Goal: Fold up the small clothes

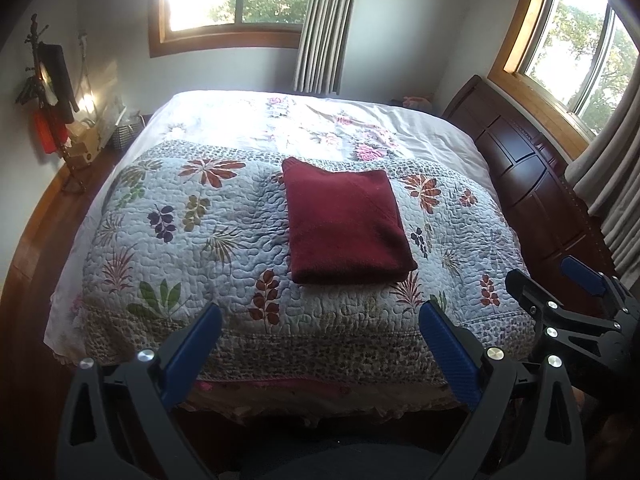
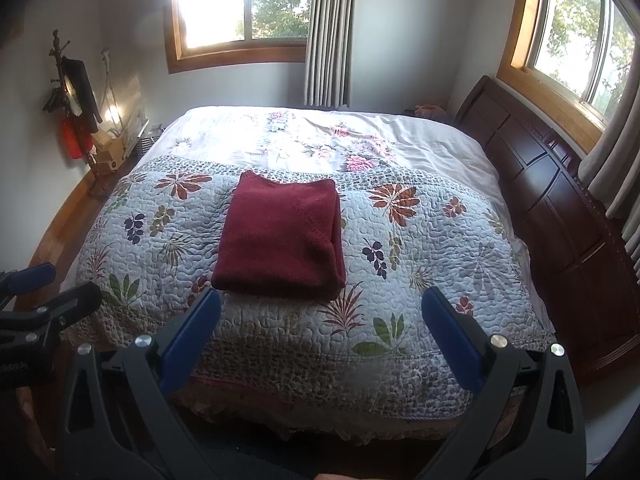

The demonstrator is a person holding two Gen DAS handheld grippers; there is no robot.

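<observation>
A dark red garment (image 1: 346,222) lies folded into a neat rectangle on the floral quilt (image 1: 192,240) of the bed. In the right wrist view the red garment (image 2: 282,238) sits left of centre on the quilt (image 2: 420,248). My left gripper (image 1: 320,316) hovers over the bed's near edge, open, with nothing between its blue pads. My right gripper (image 2: 320,304) is also open and empty, held back from the garment's near edge. The right gripper (image 1: 560,280) shows at the right of the left wrist view, the left gripper (image 2: 48,284) at the left of the right wrist view.
A dark wooden headboard (image 1: 532,184) runs along the bed's right side under a window (image 1: 576,52). A coat stand (image 1: 48,108) and boxes stand by the left wall. White flowered sheet (image 1: 320,124) covers the far half of the bed. Curtains (image 1: 324,28) hang at the back.
</observation>
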